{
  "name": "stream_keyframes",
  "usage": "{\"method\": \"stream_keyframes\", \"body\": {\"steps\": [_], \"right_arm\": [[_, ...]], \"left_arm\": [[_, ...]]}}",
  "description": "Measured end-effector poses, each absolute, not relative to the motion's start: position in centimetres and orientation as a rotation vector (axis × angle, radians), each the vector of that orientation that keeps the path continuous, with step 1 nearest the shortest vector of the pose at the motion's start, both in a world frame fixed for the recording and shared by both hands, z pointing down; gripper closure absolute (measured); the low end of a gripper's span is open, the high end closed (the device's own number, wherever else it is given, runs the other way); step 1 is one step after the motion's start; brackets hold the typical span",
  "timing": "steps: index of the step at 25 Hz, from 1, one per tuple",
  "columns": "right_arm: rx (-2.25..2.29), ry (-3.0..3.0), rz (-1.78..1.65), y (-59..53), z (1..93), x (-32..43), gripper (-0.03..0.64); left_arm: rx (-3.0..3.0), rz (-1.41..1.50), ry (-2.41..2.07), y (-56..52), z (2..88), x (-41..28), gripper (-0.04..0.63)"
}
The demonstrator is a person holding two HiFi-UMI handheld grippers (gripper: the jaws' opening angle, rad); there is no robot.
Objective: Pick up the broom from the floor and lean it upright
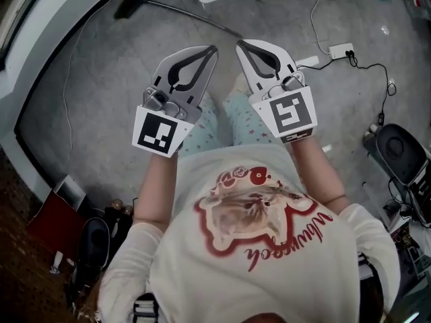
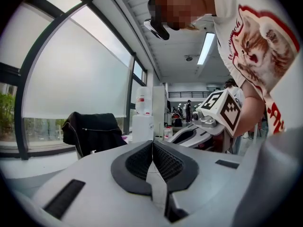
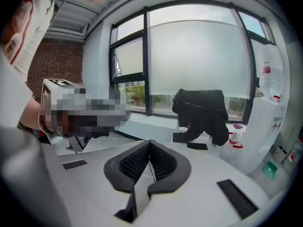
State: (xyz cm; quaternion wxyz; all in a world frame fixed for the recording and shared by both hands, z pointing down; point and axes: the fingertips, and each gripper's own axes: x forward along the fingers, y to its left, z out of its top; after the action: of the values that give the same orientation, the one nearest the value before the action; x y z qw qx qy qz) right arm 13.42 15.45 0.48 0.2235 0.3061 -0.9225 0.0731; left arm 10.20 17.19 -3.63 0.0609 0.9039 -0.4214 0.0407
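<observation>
Seeming light and stiff, the likely broom [image 1: 192, 19] suits a mid-handle grip; short of it, left tongs [image 1: 211, 51] and right tongs [image 1: 241, 46] clenched empty

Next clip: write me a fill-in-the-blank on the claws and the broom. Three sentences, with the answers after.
1. The left claw and the right claw are both ____.
2. The broom lies on the ____, beyond both claws.
3. Between each claw's jaws there is ____.

Missing words: shut; floor; nothing.
</observation>
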Motion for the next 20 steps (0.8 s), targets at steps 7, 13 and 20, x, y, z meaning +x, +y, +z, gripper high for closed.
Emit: {"method": "stream_keyframes", "body": {"steps": [7, 13, 20], "right_arm": [[1.095, -2.482, 0.229, 11.8, 6.3, 15.4, 0.592], [1.178, -2.417, 0.293, 11.1, 15.6, 17.2, 0.592], [1.129, -2.399, 0.284, 9.7, 29.6, 18.7, 0.592]], "left_arm": [[2.792, 0.168, -1.119, 13.1, 3.1, 10.3, 0.574], [2.854, 0.334, -0.962, 11.5, 13.5, 11.5, 0.574], [2.895, 0.364, -0.927, 9.2, 28.2, 13.9, 0.574]]}}
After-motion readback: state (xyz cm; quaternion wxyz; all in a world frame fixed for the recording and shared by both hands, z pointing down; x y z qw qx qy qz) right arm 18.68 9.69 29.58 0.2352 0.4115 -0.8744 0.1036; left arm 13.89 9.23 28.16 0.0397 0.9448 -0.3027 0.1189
